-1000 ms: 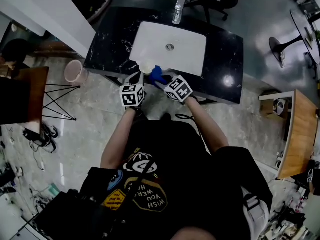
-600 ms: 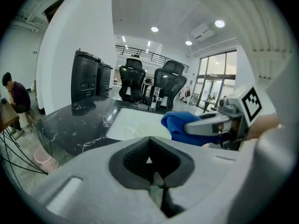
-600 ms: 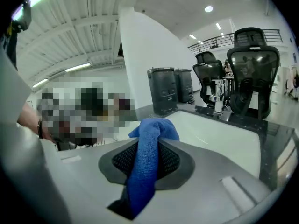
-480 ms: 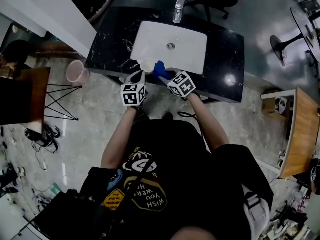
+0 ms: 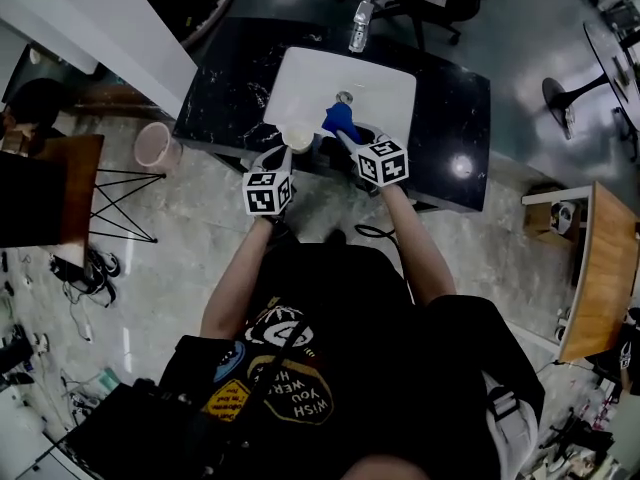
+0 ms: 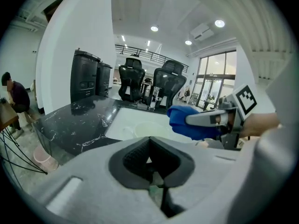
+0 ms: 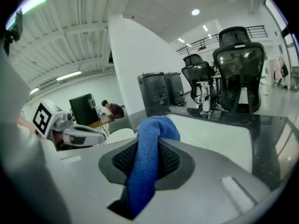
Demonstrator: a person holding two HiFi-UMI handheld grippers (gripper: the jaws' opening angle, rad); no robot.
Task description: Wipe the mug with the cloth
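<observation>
Wiping step: right tool (image 7: 145, 157) clamps cloth (image 7: 156, 127) just right of mug (image 5: 297, 136). Left tool (image 6: 150, 161) is shut, seemingly on the mug. Next, swing cloth left onto mug.

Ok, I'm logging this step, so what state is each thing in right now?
Mug, opening up, held in the air by the left claw.
Cloth, bunched, clamped in the right claw, clear of the mug.
Left claw, shut on the mug.
Right claw, shut on the cloth.
Tap, no water running.

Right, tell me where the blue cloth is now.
Head view: the blue cloth is clamped in the right claw, over the white sink's near edge, just right of the mug.
</observation>
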